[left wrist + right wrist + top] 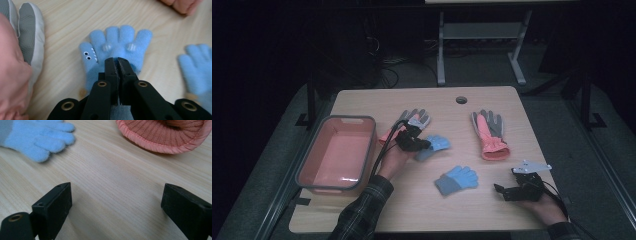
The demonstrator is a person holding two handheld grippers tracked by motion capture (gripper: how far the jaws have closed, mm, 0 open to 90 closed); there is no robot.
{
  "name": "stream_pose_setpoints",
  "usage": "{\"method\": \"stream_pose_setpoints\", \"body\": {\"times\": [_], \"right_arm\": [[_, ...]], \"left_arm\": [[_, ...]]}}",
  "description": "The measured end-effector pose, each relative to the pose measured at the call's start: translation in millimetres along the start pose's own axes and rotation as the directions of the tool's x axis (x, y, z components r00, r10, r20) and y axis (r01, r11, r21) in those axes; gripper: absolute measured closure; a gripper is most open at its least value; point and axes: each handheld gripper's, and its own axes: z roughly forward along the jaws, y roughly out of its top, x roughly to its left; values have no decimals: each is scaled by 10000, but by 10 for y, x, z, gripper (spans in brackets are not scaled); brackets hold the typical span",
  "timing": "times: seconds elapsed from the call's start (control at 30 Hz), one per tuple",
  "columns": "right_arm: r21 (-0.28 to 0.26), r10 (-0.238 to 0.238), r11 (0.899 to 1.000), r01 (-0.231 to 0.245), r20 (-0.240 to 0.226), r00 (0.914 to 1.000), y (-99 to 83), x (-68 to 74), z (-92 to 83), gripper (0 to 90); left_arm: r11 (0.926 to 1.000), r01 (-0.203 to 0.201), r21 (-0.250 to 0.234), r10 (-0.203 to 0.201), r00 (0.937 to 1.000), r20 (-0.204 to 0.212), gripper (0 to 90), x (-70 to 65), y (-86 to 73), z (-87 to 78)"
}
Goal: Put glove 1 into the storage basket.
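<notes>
A small blue glove (117, 42) with eyes on its thumb lies palm up on the wooden table (492, 102). My left gripper (117, 61) is shut on its palm fabric; in the high view that gripper (424, 145) and glove (438, 144) sit at mid-table. The second blue glove (457, 179) lies flat nearer the front, and its fingers (42, 137) point towards my right gripper (116, 195). That gripper stands open just above bare wood, at the front right in the high view (501, 190).
A pink bin (337, 152) with a grey rim stands at the left. One pink-and-grey glove (412, 121) lies partly under my left hand, another (488, 132) lies right of centre, its cuff (165, 135) ahead of the right jaws. A round hole (461, 99) marks the far edge.
</notes>
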Motion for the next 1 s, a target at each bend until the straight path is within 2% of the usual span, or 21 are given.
{"method": "stream_pose_setpoints", "body": {"times": [0.2,0.3,0.33,0.5,0.57,0.63,0.83,0.9,1.0], "right_arm": [[0,3,10000,-3,2,10000,0,0,0,96],[0,4,10000,-4,1,10000,0,0,0,96],[1,1,10000,-1,2,10000,0,0,0,96],[4,6,10000,-6,0,10000,0,0,0,96],[-3,-1,10000,1,3,10000,0,0,0,96],[-3,-3,10000,3,3,10000,0,0,0,96],[-20,-35,10000,35,19,10000,0,-3,1,96],[-26,-40,10000,40,17,10000,1,-3,1,96],[-24,-34,10000,34,18,10000,0,-3,2,96]], "left_arm": [[10000,-25,-95,29,9990,438,873,-167,-29,-132],[9999,-92,-89,96,9988,489,873,-233,-31,-159],[9998,-40,-191,53,9979,649,873,-331,-38,-183],[9989,-296,-355,333,9936,1075,874,-525,-37,-214],[9985,-436,-334,471,9926,1120,874,-615,-21,-216],[9986,-356,-398,403,9912,1260,874,-693,-12,-206],[9978,-652,-115,661,9906,1195,874,-917,8,-131],[9983,-560,-152,574,9906,1239,874,-971,9,-106],[9961,-880,-12,874,9884,1241,874,-1022,2,-56]]}}
